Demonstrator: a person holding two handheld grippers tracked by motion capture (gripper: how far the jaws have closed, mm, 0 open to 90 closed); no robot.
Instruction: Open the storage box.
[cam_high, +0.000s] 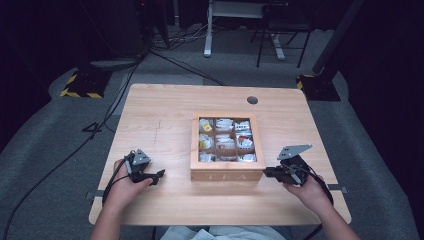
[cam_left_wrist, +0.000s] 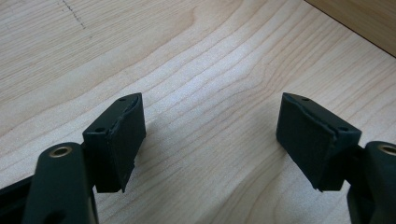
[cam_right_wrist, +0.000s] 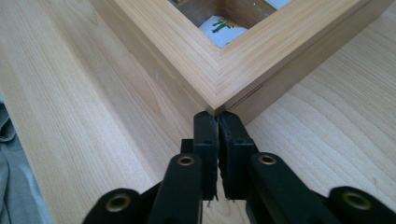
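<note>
Right tongs (cam_right_wrist: 217, 119) at tea box (cam_right_wrist: 261, 60) corner

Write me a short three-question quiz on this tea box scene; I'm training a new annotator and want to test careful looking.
1. True or false: the left gripper is shut.
2. Which part of the wooden tea box is the right gripper closest to: A) a corner, B) its middle divider, C) its far side?
3. What fills the box's compartments?

Key
1. False: its jaws stand wide apart over the bare table.
2. A.
3. Tea bags.
</note>
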